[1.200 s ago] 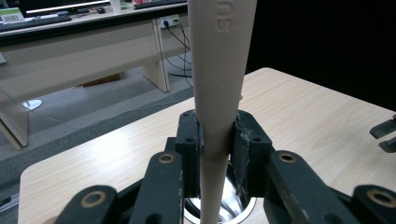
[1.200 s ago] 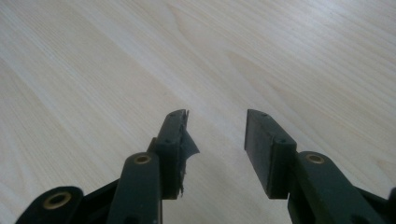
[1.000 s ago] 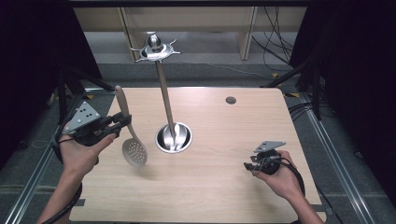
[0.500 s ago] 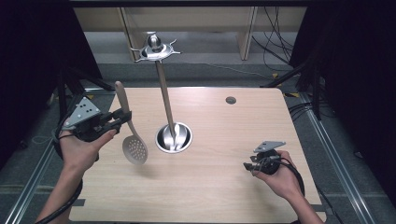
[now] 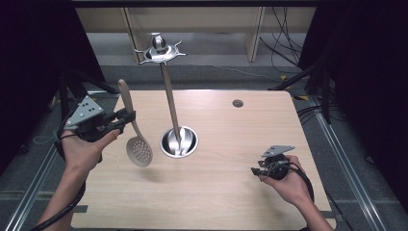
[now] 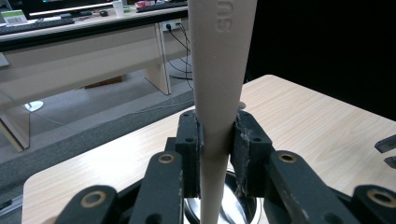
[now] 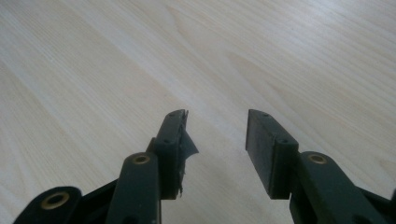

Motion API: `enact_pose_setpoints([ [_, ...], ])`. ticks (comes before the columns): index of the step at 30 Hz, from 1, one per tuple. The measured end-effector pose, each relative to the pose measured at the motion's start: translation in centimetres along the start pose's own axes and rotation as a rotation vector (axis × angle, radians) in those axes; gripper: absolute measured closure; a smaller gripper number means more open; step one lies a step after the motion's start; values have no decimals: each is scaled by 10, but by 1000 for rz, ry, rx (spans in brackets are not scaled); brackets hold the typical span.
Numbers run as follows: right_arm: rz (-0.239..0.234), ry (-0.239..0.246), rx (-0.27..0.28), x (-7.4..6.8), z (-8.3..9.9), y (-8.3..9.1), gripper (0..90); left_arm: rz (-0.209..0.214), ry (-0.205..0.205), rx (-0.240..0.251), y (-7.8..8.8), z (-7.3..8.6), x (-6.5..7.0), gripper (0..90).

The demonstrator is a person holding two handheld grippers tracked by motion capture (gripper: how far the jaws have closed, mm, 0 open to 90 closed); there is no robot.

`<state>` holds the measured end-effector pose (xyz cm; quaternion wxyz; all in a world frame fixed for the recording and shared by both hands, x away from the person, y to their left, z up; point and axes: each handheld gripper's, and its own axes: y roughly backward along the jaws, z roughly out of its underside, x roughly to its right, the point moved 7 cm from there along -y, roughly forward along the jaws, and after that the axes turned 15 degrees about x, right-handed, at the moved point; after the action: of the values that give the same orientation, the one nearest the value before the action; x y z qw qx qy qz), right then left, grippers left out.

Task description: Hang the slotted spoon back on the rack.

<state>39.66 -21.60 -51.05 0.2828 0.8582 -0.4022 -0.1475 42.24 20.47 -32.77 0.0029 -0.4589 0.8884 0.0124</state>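
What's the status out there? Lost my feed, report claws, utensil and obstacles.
Left claw shut on slotted spoon, held above table. Right claw open, empty, low over table. Utensil stand beside spoon, not touching.

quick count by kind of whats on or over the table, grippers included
slotted spoon: 1
metal utensil stand: 1
grippers: 2, left gripper and right gripper
total: 4

High view: above the near edge, facing forward and down over the whole table (image 5: 231,192).
Left gripper view: close, along its jaws, across the table.
Right gripper view: close, angled down.
Shared: the tabletop.
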Motion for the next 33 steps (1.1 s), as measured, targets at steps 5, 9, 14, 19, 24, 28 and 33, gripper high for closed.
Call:
enact_pose_setpoints([
  [5,0,2,2,0,0,0,585,2,3,-3,-1,0,-1,734],
  [9,2,-4,4,0,0,0,585,2,-6,-4,-4,-2,-3,734],
  [14,2,-3,4,0,0,0,585,1,-3,-3,-6,-4,-4,734],
  [19,1,0,-1,0,0,1,585,2,-4,0,-8,-8,-5,734],
  [24,3,17,8,2,0,0,585,6,-9,2,-10,-10,-5,733],
  [28,4,17,8,2,0,0,585,7,-4,3,-11,-11,-4,733],
  [33,4,15,8,2,0,0,585,10,-1,5,-13,-13,-4,733],
])
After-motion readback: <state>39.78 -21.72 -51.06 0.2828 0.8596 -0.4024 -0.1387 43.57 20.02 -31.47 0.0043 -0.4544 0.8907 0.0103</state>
